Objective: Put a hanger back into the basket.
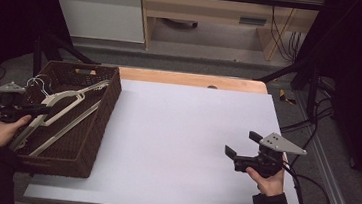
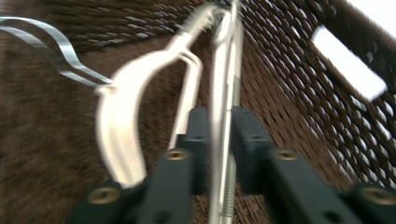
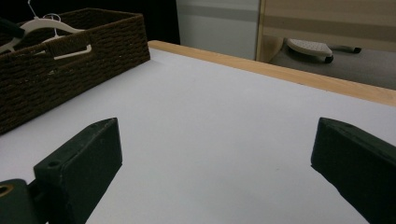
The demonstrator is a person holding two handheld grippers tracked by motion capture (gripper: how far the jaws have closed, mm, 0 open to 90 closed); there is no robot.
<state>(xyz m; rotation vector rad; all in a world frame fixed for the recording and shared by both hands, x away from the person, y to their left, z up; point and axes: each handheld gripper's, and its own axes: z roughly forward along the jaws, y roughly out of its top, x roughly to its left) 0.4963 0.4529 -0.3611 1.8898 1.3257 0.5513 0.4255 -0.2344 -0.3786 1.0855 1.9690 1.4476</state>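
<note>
White hangers (image 1: 63, 102) with metal hooks lie slanted in a brown woven basket (image 1: 112, 95) at the table's left. My left gripper (image 1: 42, 110) reaches down into the basket from its left side. In the left gripper view its jaws (image 2: 220, 140) stand slightly apart on either side of a thin hanger bar (image 2: 223, 93), with small gaps showing; a curved hanger shoulder (image 2: 121, 121) lies to the left. My right gripper (image 1: 242, 144) hovers low over the white table at the right, open (image 3: 215, 154), with nothing between its fingers. The basket (image 3: 70, 70) and a hanger (image 3: 46, 23) show far off.
The white tabletop (image 1: 181, 132) stretches between basket and right gripper, with a wooden strip (image 1: 191, 79) along its far edge. The basket wall has a handle cutout (image 2: 348, 63). Dark frame posts and cables stand at both sides; furniture lies beyond the table.
</note>
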